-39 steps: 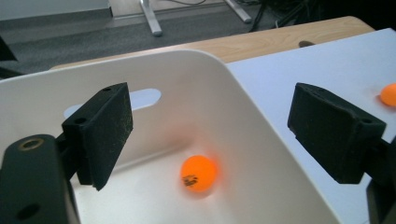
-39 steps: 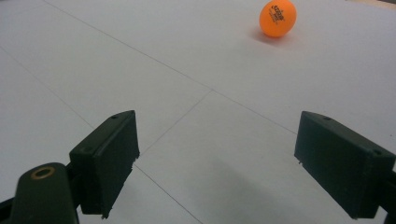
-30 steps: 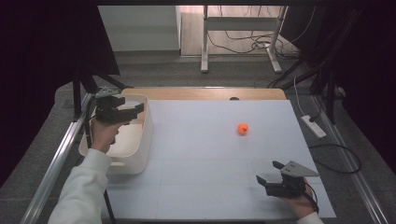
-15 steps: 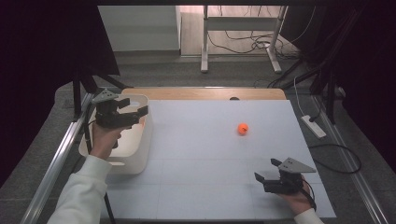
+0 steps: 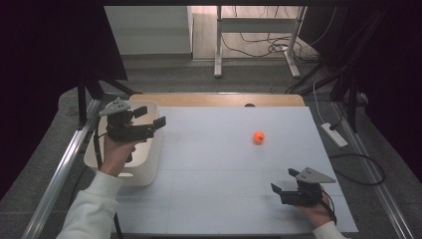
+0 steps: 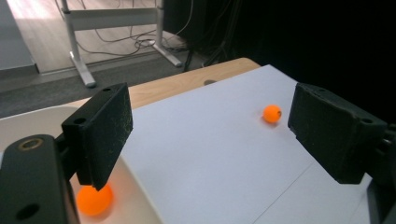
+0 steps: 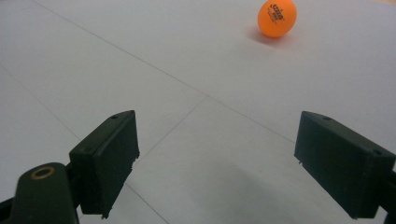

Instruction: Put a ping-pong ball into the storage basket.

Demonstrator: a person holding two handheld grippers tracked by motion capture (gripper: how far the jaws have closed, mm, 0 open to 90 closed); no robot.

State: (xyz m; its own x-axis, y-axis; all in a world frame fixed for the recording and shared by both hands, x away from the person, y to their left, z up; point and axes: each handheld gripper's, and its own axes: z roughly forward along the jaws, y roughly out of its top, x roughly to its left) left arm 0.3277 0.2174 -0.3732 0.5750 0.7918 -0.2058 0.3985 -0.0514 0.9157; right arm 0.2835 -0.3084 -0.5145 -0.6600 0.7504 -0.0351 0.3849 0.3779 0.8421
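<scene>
One ball (image 6: 94,199) is already lodged in the bin (image 5: 149,169); a second ball (image 5: 259,137) is left on the tabletop (image 5: 214,164), well apart; left gripper (image 5: 149,119) and right gripper (image 5: 283,184) are held with jaws open, empty.

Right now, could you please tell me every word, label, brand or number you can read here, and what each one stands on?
Orange ball on the table: a small dark print in two short lines on its upper face, too small and blurred to read.
Orange ball in the white bin: no print visible.
White bin, white table sheet, both grippers: no text visible.
</scene>
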